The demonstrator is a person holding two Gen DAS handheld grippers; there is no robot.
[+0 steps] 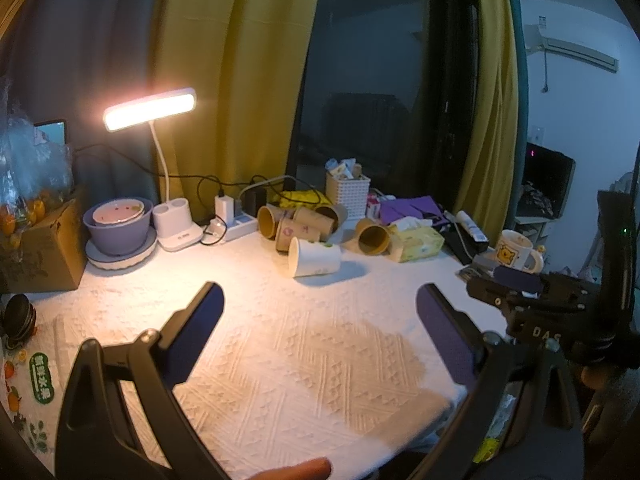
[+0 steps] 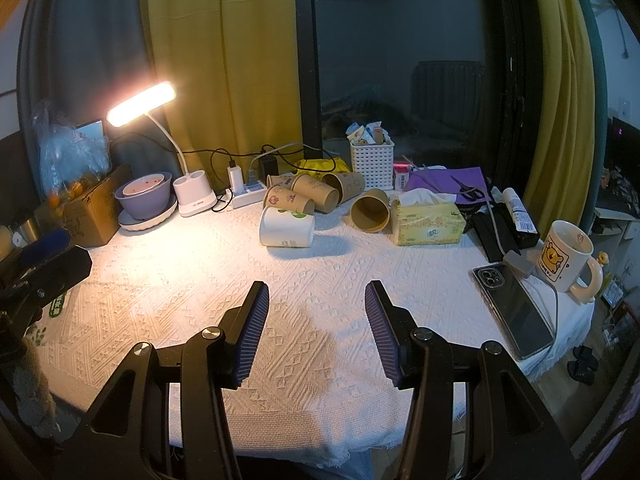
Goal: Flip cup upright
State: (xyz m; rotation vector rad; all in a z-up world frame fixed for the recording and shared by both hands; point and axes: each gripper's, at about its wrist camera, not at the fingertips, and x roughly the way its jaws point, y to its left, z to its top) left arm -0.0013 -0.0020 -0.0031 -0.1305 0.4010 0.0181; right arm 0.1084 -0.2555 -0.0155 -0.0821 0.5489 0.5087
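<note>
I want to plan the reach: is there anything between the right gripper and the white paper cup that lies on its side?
Nothing visible. Between the open right gripper and the white paper cup with green print lies only bare white textured tablecloth. The brown paper cups lie behind it.

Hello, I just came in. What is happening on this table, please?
A person holds a gripper in each hand over a white tablecloth. The left gripper and right gripper both have open jaws and hold nothing. A white paper cup lies on its side in front of a pile of brown paper cups. It is not yet touched or turned upright.
</note>
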